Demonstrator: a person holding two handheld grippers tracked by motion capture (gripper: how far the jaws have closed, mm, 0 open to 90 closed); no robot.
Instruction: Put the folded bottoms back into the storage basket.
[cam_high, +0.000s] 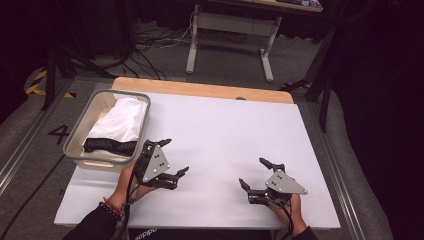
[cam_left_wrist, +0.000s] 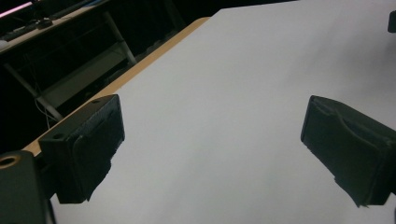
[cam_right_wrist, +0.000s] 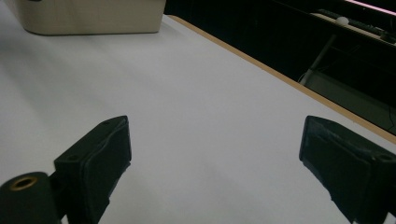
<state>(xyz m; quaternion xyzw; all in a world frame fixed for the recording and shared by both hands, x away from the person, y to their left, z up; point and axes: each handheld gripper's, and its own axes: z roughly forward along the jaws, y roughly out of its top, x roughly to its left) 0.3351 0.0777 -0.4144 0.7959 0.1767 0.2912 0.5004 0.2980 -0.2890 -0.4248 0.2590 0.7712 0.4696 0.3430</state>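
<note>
Bin (cam_high: 80, 131) sits at left of frame on white table (cam_high: 225, 130), holding folded white garment (cam_high: 122, 120) with black waistband (cam_high: 111, 146) at near end. Garment long axis runs toward top of frame. Left gripper (cam_high: 176, 156) just right of bin, jaws apart, empty. Right gripper (cam_high: 254, 173) at lower right, well apart from bin, jaws apart, empty. Left gripper nearer; likely reaches garment first.
</note>
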